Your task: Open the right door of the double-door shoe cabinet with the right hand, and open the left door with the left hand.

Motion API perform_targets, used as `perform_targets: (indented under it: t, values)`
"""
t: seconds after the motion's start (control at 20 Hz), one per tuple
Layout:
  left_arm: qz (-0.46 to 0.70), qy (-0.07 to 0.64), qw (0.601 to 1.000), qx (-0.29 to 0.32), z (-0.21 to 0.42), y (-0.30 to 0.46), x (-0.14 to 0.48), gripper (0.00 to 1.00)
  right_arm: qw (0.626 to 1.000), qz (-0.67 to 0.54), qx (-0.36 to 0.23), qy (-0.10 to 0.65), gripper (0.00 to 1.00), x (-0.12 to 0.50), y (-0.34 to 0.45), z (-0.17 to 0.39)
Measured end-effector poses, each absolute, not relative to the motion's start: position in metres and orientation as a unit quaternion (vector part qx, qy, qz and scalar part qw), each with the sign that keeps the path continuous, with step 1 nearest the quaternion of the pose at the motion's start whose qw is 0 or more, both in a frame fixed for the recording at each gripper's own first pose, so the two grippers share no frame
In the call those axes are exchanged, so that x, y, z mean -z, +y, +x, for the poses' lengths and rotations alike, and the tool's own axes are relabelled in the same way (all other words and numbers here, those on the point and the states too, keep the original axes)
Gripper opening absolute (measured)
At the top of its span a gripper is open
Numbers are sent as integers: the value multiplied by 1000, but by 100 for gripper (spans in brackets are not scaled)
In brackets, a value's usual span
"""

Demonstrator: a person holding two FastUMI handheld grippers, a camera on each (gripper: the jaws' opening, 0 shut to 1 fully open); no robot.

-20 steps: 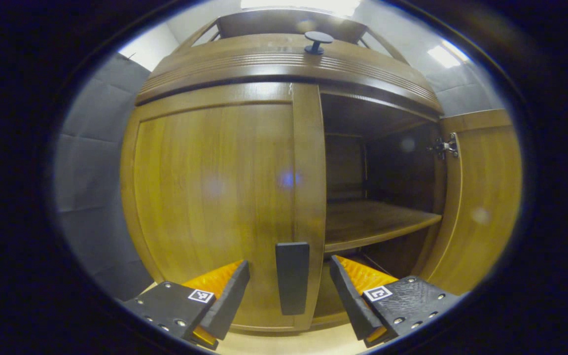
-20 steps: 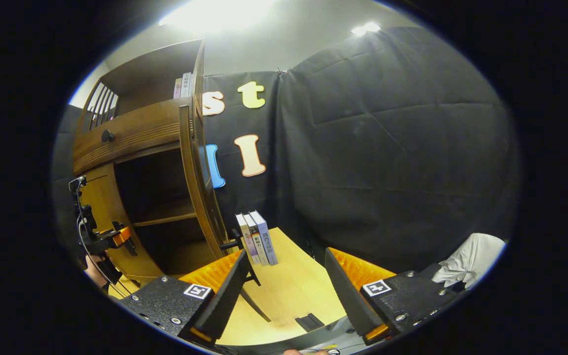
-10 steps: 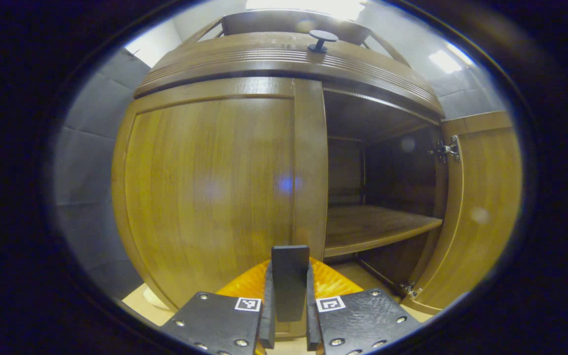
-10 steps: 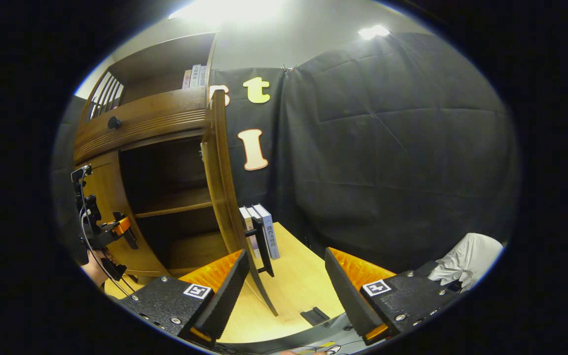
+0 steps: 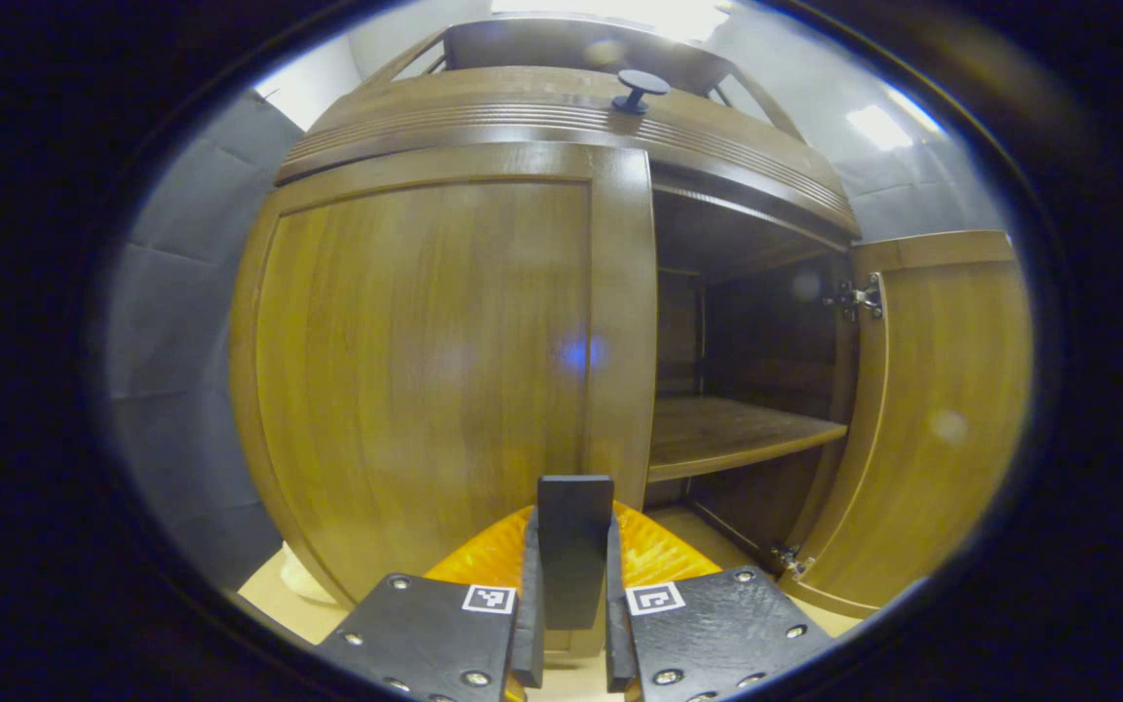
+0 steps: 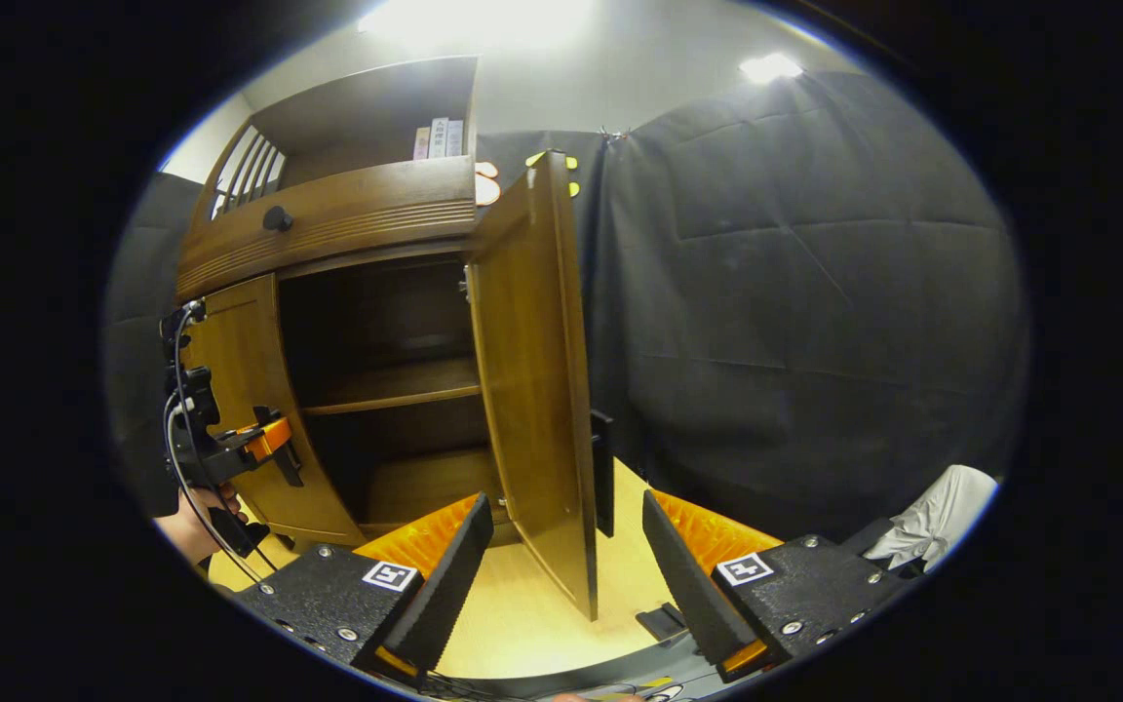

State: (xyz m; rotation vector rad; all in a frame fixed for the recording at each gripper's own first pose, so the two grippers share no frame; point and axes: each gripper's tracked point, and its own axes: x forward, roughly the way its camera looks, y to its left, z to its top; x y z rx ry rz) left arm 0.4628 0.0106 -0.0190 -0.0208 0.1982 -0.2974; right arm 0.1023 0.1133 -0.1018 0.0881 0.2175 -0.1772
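Observation:
The wooden shoe cabinet (image 5: pixel 561 117) fills the left gripper view. Its left door (image 5: pixel 425 361) stands closed or barely ajar; I cannot tell which. My left gripper (image 5: pixel 571 517) is shut on that door's dark vertical handle (image 5: pixel 574 556), with both fingers pressing its sides. The right door (image 5: pixel 932 419) hangs wide open, baring a shelf (image 5: pixel 737 439). In the right gripper view my right gripper (image 6: pixel 566 502) is open and holds nothing. It sits just in front of the open right door (image 6: pixel 527 390) and its handle (image 6: pixel 602 473). The left gripper (image 6: pixel 230 453), held by a hand (image 6: pixel 191 531), is at the left door (image 6: pixel 240 390).
A drawer with a dark round knob (image 5: pixel 639 88) sits above the doors. Books (image 6: pixel 437 138) stand on the cabinet's top shelf. A white cloth (image 6: pixel 932 512) lies at the right, and a small dark piece (image 6: pixel 664 619) lies on the light wooden surface (image 6: pixel 522 624).
My left gripper went from open to shut on the left door's handle and stays shut. The right gripper view has shifted, so the open right door now faces it more broadly.

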Motion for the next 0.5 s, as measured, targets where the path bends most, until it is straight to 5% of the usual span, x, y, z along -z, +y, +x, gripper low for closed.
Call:
perform_targets:
  t: [0.5]
  values:
    - [-22,103,981,163,462,9,24,34,986,58,56,143,96,141,149,118]
